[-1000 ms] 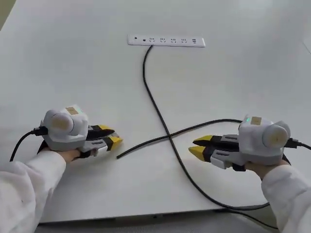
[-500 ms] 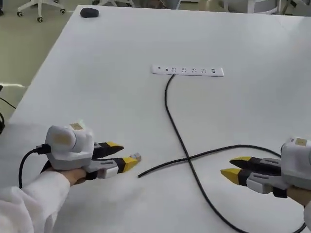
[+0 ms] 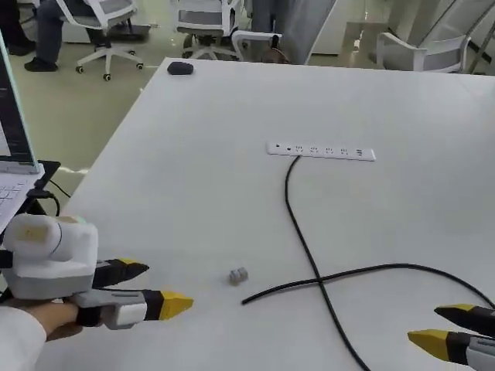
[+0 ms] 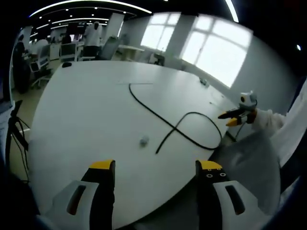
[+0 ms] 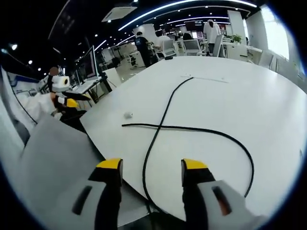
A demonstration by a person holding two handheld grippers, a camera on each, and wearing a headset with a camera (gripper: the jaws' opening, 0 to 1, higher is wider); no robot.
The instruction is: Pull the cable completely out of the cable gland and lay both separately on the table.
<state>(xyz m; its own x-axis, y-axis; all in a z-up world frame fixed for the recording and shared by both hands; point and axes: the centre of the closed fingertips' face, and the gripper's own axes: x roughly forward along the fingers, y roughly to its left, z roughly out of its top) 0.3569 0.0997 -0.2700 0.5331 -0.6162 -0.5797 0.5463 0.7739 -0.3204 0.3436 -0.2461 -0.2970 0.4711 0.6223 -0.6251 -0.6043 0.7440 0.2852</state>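
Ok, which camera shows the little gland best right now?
The head view: the gland lies sharp and near on the table, apart from the end of the cable. In both gripper views it is a tiny pale speck.

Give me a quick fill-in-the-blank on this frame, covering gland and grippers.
1. The cable gland lies on the table with ___ cable through it.
2. Of the left gripper and right gripper, the gland lies nearer the ___ one.
3. Both grippers' jaws are ___ and hold nothing.
Missing: no; left; open.
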